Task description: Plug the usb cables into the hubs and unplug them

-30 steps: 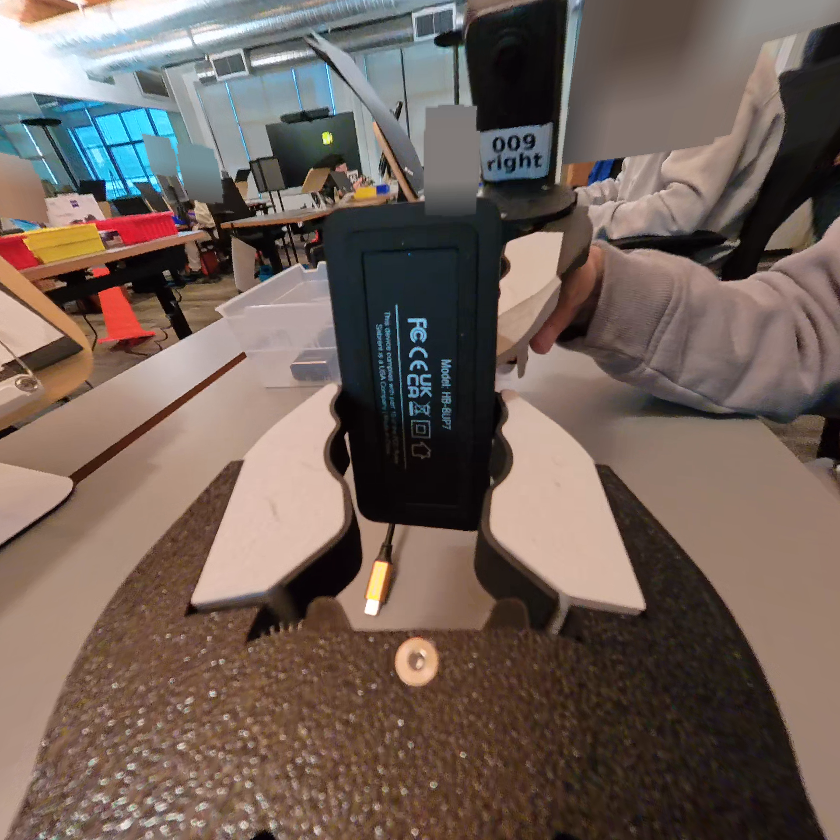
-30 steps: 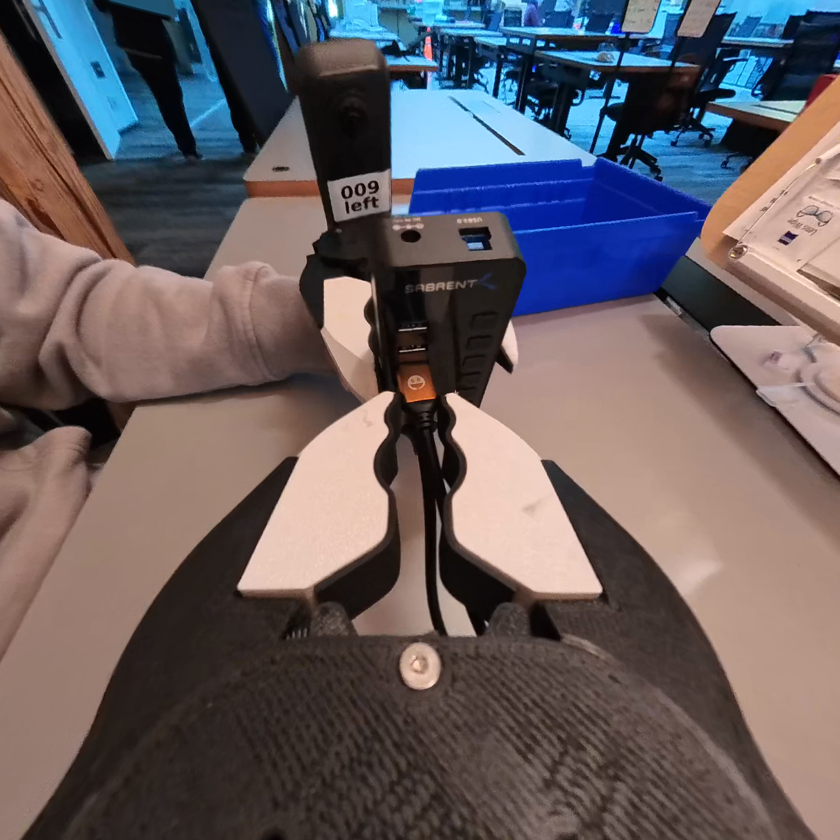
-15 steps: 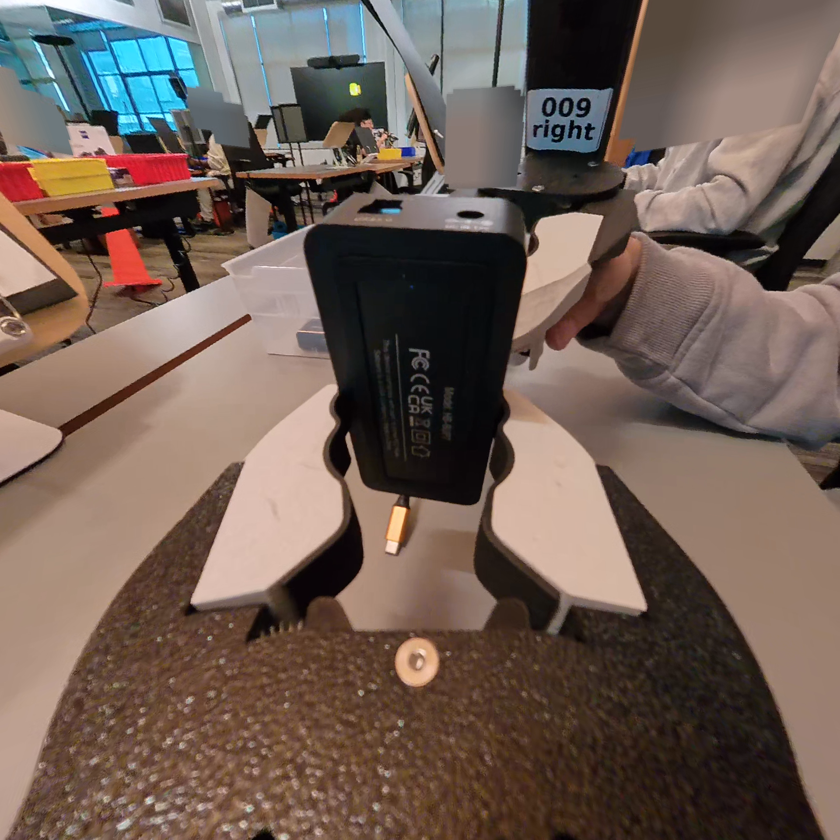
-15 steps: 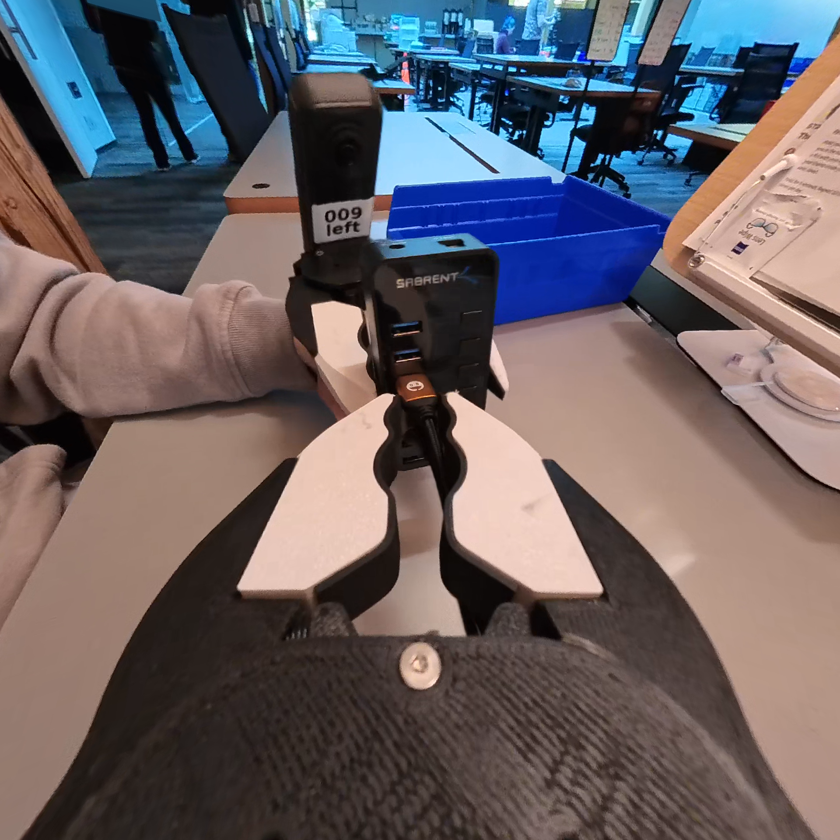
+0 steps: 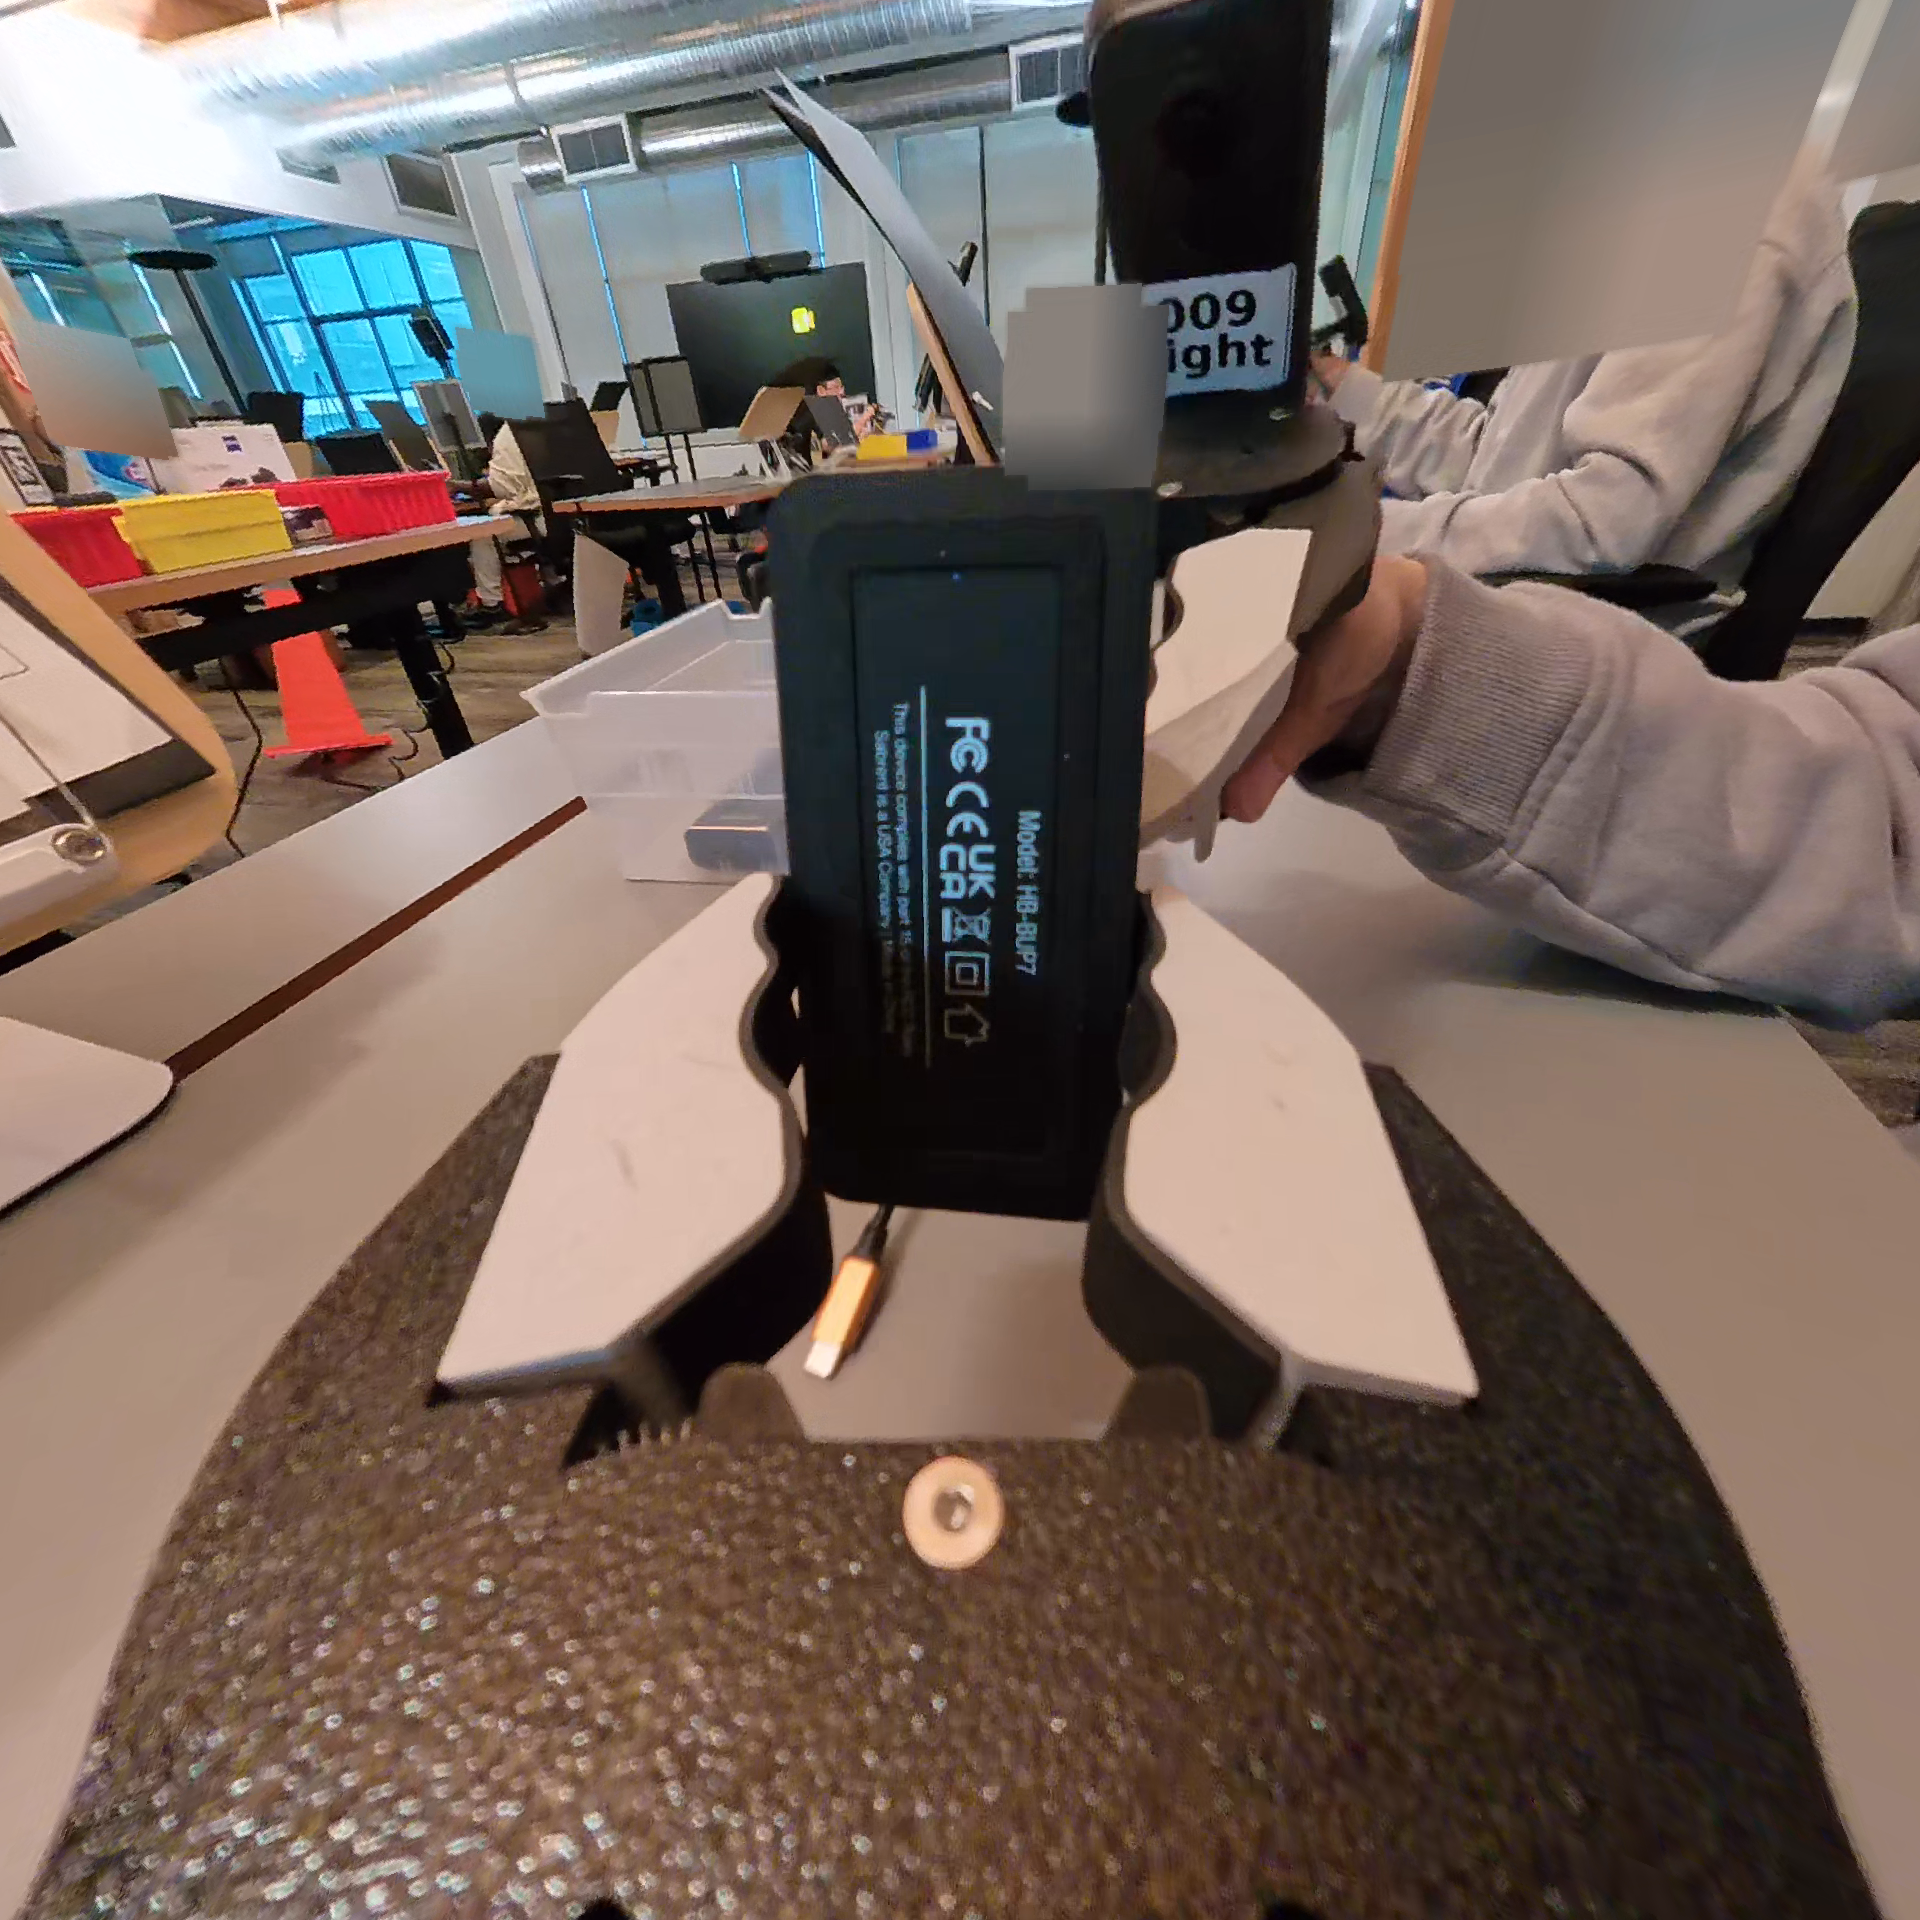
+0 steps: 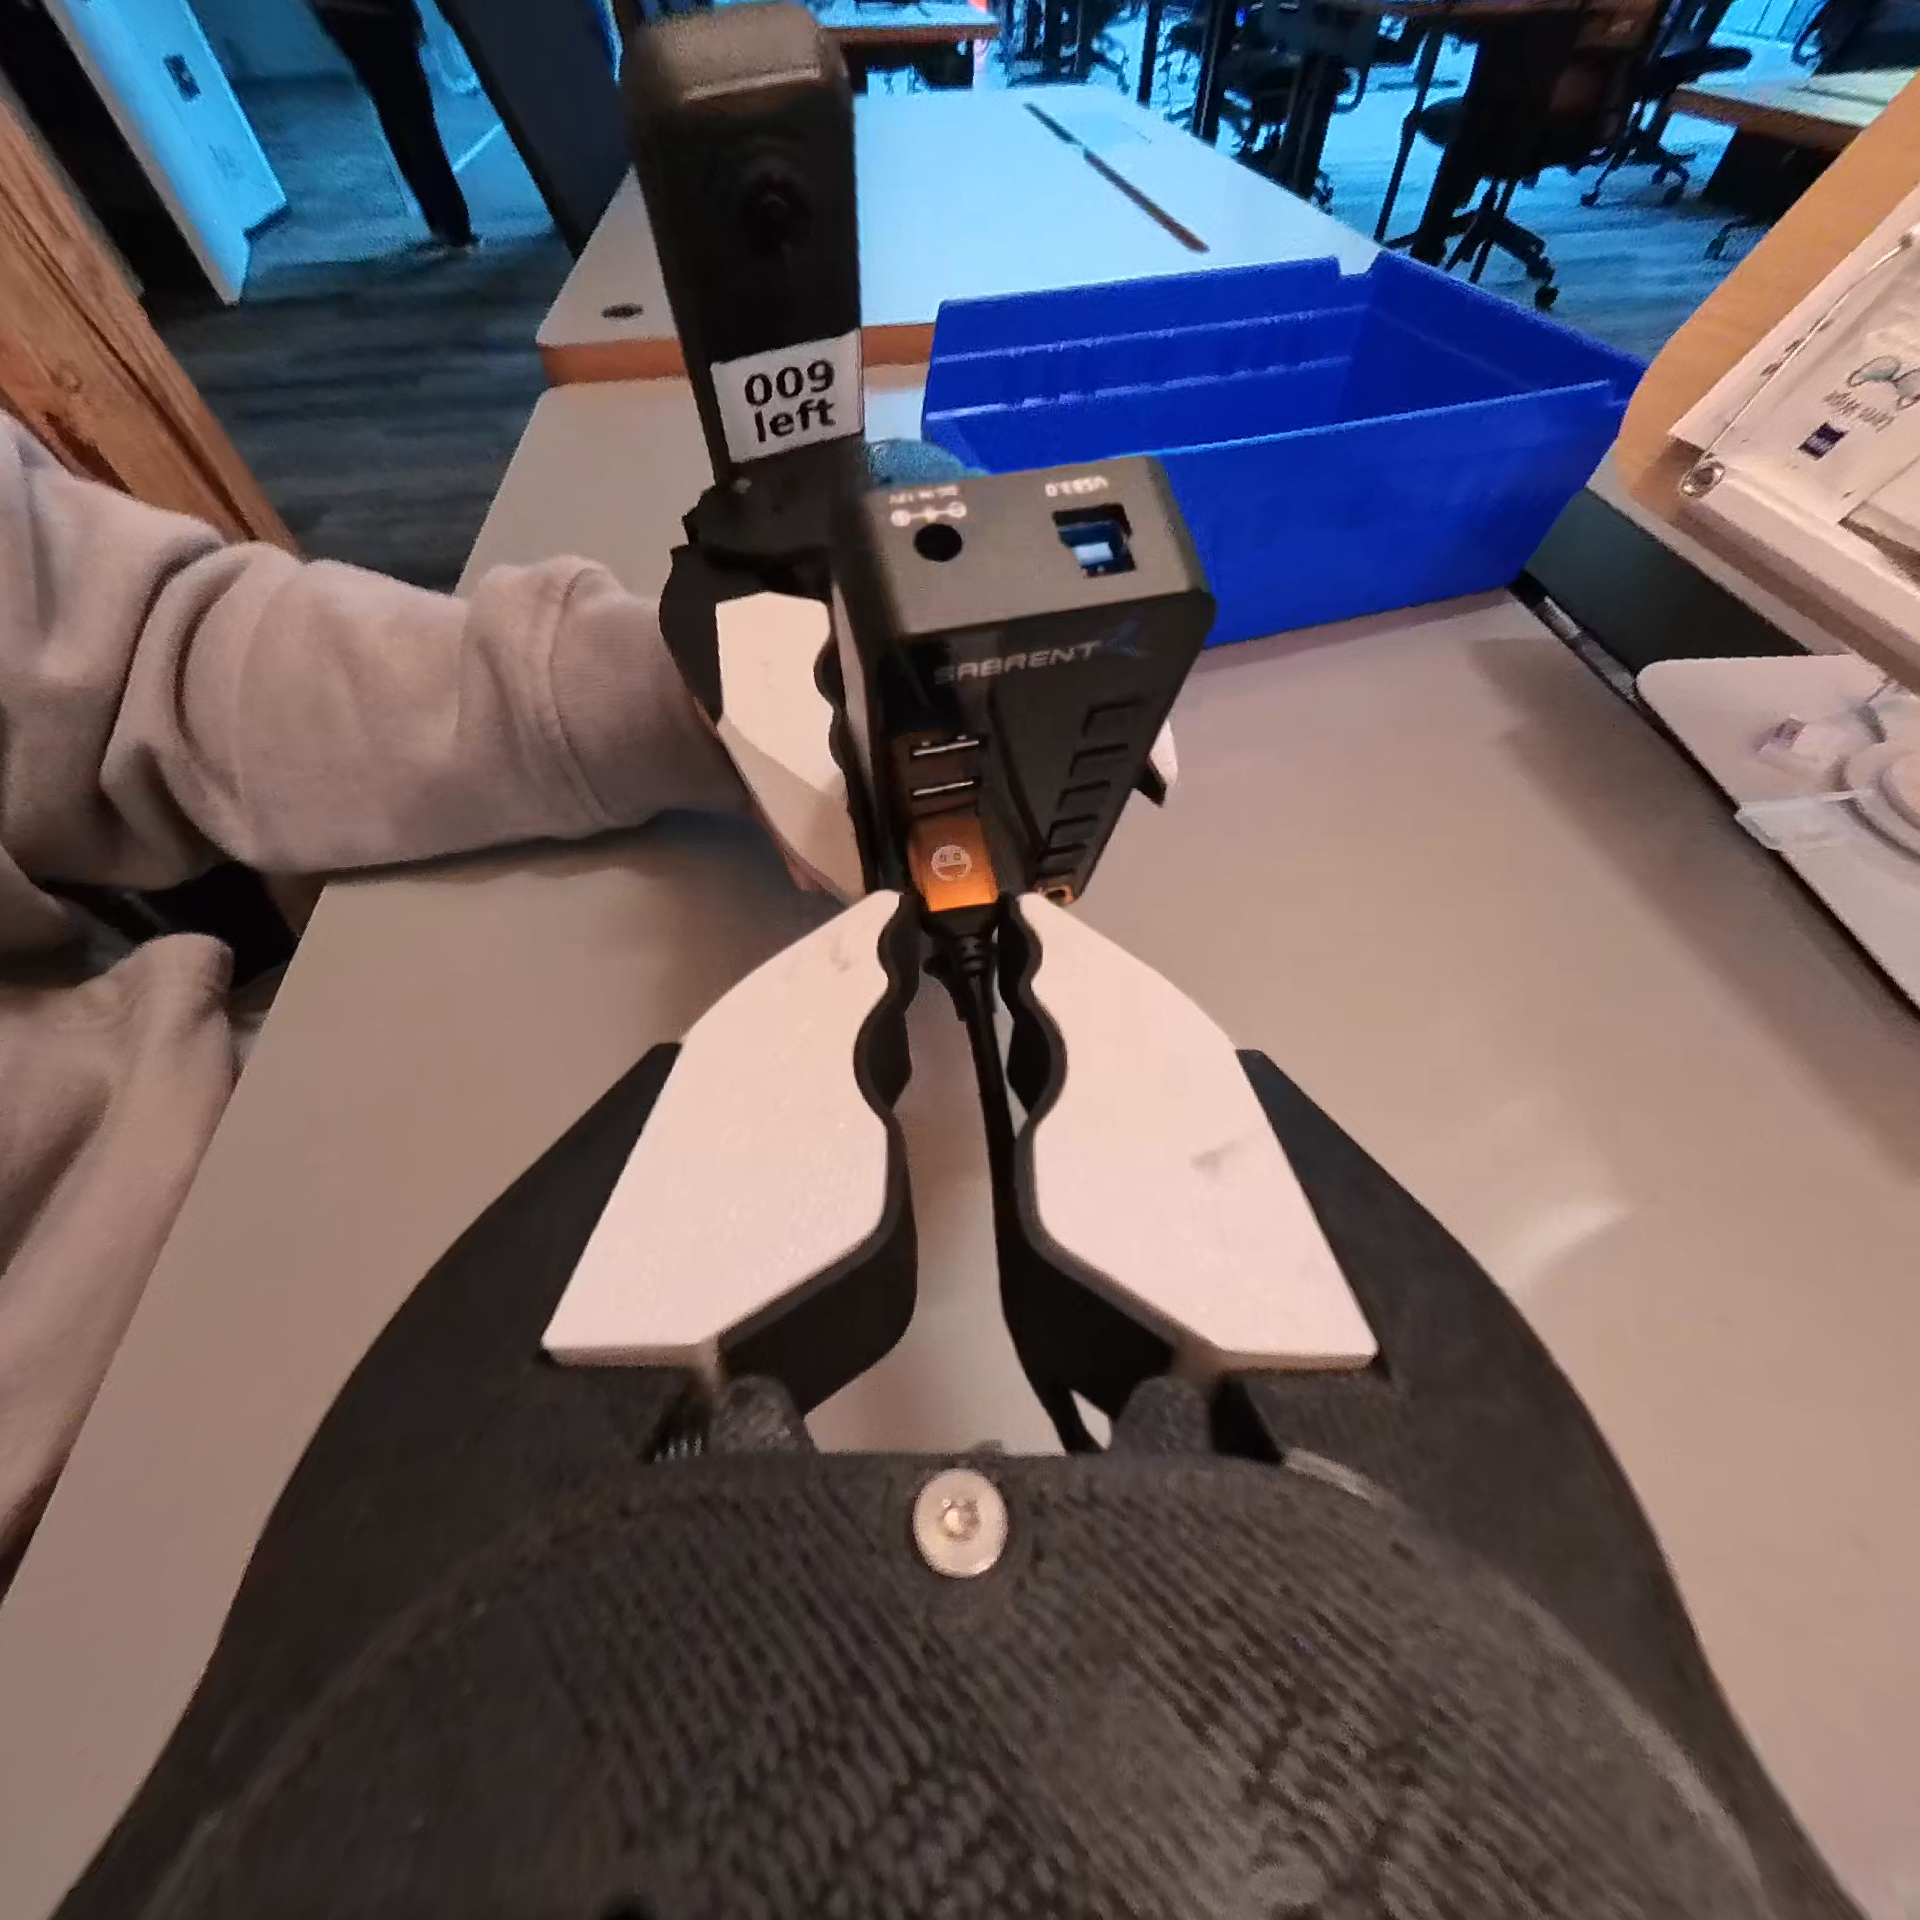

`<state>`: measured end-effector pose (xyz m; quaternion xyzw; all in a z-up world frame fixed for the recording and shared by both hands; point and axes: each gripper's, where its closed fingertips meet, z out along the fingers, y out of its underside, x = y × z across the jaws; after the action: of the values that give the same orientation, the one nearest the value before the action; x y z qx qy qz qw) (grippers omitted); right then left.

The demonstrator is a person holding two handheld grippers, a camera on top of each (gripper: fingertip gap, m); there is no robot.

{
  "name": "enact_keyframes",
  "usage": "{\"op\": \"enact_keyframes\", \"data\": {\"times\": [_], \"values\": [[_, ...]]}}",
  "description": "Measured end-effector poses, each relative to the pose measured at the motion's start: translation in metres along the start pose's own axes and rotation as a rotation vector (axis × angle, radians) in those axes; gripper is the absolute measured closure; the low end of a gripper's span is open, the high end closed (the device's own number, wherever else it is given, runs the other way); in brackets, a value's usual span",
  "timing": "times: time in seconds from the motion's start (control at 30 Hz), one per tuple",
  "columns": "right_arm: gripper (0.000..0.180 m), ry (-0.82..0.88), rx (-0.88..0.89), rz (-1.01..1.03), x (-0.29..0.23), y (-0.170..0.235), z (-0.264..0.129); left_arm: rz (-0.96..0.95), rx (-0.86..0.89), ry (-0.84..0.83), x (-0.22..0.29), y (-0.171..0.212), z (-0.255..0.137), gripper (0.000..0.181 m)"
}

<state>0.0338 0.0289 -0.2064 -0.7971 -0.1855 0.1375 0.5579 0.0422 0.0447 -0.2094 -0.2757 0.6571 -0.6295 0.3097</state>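
Note:
A black USB hub [image 5: 961, 862] stands upright between the fingers of my left gripper [image 5: 961, 914], which is shut on its sides, with its back facing the left wrist camera. A loose orange connector [image 5: 844, 1314] hangs on a black cable below it. In the right wrist view the hub [image 6: 1039, 665] shows its ports. An orange USB plug [image 6: 951, 868] sits at the third port, under two free ones. My right gripper [image 6: 954, 920] is shut on the black cable [image 6: 987, 1091] just behind that plug. The left gripper [image 6: 790, 727] shows behind the hub, and the right gripper [image 5: 1226, 675] shows behind it in the left wrist view.
Everything is over a grey table [image 6: 1403, 987]. A blue bin [image 6: 1278, 436] stands behind the hub, and a white pad with small items [image 6: 1818, 748] lies at the right. A clear plastic bin [image 5: 665, 748] stands beyond the hub. Grey sleeves [image 6: 312, 707] reach in from the sides.
Both grippers kept their holds. The hub tipped its top towards the left wrist camera and came back upright. The hanging orange connector swung, and the hub's top face now shows in the right wrist view.

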Motion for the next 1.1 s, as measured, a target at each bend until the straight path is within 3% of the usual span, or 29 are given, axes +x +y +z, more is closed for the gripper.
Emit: {"op": "enact_keyframes", "data": {"times": [0.17, 0.23, 0.37, 0.57, 0.83, 0.93, 1.1], "values": [[0.163, 0.065, 0.092, -0.088, 0.004, -0.010, -0.003, 0.007, 0.009, -0.009, -0.003, -0.006, 0.001, 0.120], [0.133, 0.092, 0.159, -0.082, 0.006, -0.019, -0.004, 0.024, -0.011, 0.018, 0.002, -0.004, -0.001, 0.120], [0.122, 0.016, 0.332, -0.042, -0.005, -0.045, -0.010, 0.064, -0.029, 0.036, 0.010, -0.004, 0.002, 0.121], [0.122, 0.008, 0.239, -0.118, -0.013, -0.034, 0.004, 0.114, -0.096, 0.074, 0.021, 0.009, 0.010, 0.120], [0.122, -0.055, 0.240, -0.115, -0.021, -0.033, 0.011, 0.111, -0.083, 0.109, 0.030, 0.011, 0.013, 0.119], [0.122, -0.007, 0.177, -0.148, -0.017, -0.028, 0.013, 0.137, -0.146, 0.090, 0.027, 0.019, 0.014, 0.120], [0.122, -0.019, 0.213, -0.125, -0.016, -0.029, 0.013, 0.110, -0.146, 0.085, 0.026, 0.020, 0.015, 0.119]]}}
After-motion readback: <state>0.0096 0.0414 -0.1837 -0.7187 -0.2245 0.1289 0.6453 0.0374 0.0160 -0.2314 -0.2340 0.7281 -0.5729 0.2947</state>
